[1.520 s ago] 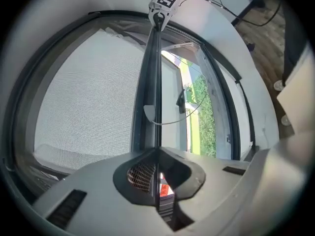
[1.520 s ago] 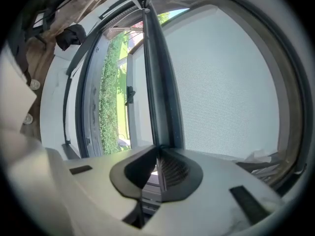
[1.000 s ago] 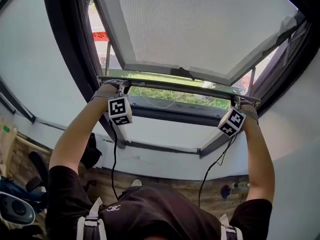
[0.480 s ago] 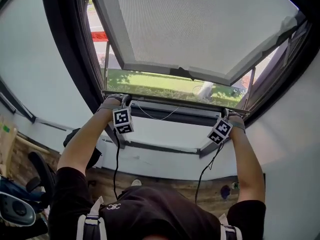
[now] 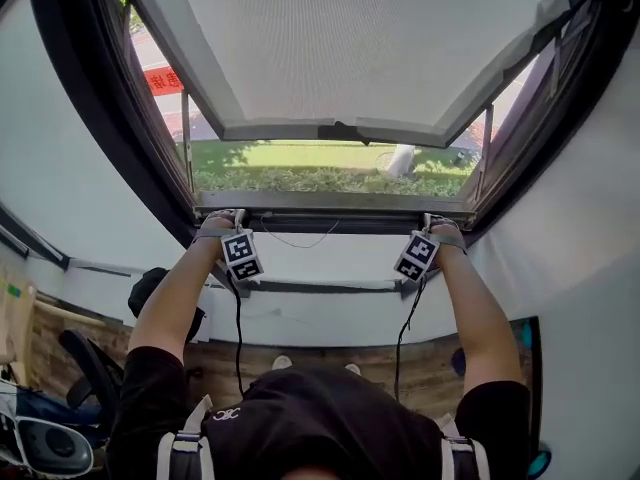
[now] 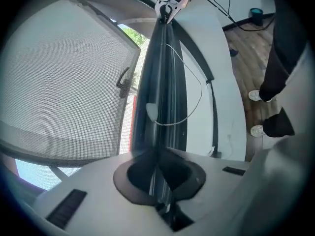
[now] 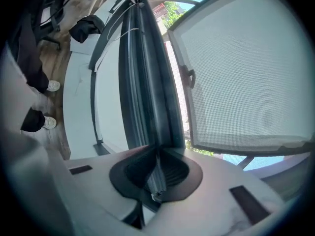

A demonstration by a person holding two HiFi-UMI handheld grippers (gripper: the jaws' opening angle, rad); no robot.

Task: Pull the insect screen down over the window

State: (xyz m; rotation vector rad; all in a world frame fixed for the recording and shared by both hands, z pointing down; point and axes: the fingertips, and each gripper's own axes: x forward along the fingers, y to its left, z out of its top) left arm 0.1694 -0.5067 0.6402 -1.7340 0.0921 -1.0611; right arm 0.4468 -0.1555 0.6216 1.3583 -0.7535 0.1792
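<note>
L gripper [image 5: 237, 220] on my screen bar [image 5: 330, 204] at 9, R gripper [image 5: 432, 222] at 3; window sash [image 5: 340, 38] beyond at 12.

Outside, a strip of grass [image 5: 300, 168] lies at twelve o'clock. A pale post-like thing [image 5: 400, 158] stands on it toward one o'clock, and a red banner [image 5: 160, 80] hangs up at eleven. Under me the wooden floor [image 5: 330, 353] runs across at six o'clock, with my white shoes [image 5: 283, 362] on it. At eight o'clock a dark bundle [image 5: 150, 288], bag or jacket, I can't tell which, sits by the foot of the white wall [image 5: 60, 148]. A black chair [image 5: 95, 368] stands lower, at seven. A teal round thing [image 5: 540, 463] peeks in at five.
</note>
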